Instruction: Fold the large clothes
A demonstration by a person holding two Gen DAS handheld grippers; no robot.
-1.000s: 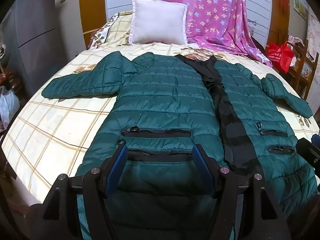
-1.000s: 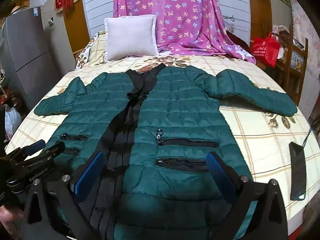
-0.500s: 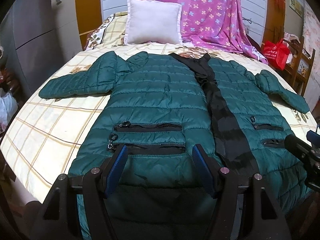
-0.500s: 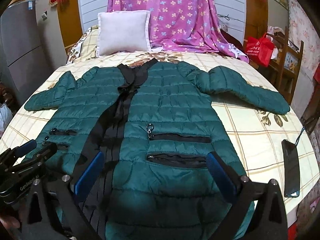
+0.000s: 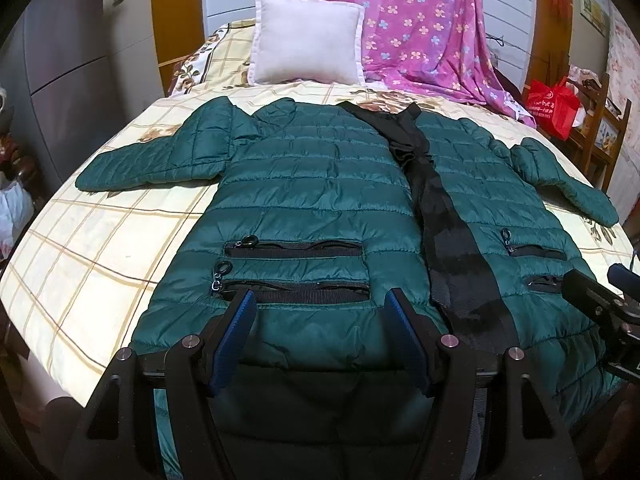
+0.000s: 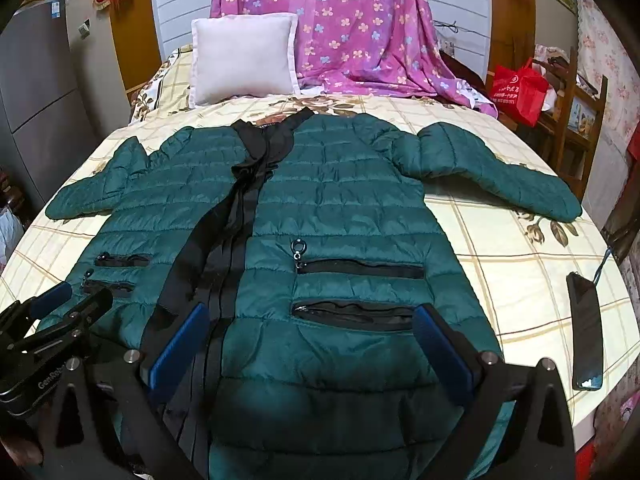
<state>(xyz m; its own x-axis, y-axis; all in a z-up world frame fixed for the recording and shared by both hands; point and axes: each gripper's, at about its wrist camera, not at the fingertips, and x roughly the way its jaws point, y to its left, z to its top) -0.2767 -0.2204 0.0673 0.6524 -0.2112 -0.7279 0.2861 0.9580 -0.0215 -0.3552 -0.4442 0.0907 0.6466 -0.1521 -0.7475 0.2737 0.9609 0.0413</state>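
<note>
Since a second ago both views have pulled back a little toward the foot of the bed [image 5: 80, 248], so more of the coat's hem and lower pockets now shows between our fingers. We see the green quilted coat [image 5: 320, 184] lying flat and face up across the checked bedspread, collar toward the white pillow [image 5: 306, 40] and hem hanging over the near edge. Its black zipper band [image 5: 440, 216] runs down the middle, and both sleeves are spread out to the sides.

Our left tool [image 5: 322, 332] hovers over the hem on the coat's left half, just below the lower zipped pocket [image 5: 296, 290]; its blue pads stand wide apart with only loose fabric beneath them, gripping nothing. Our right tool [image 6: 312, 350] sits over the other half, beside the zipper band, its pads also wide and empty. A dark phone [image 6: 586, 330] lies on the bedspread near the right edge, well apart from the coat. A pink flowered cloth [image 6: 352, 28] hangs behind the pillow.
</note>
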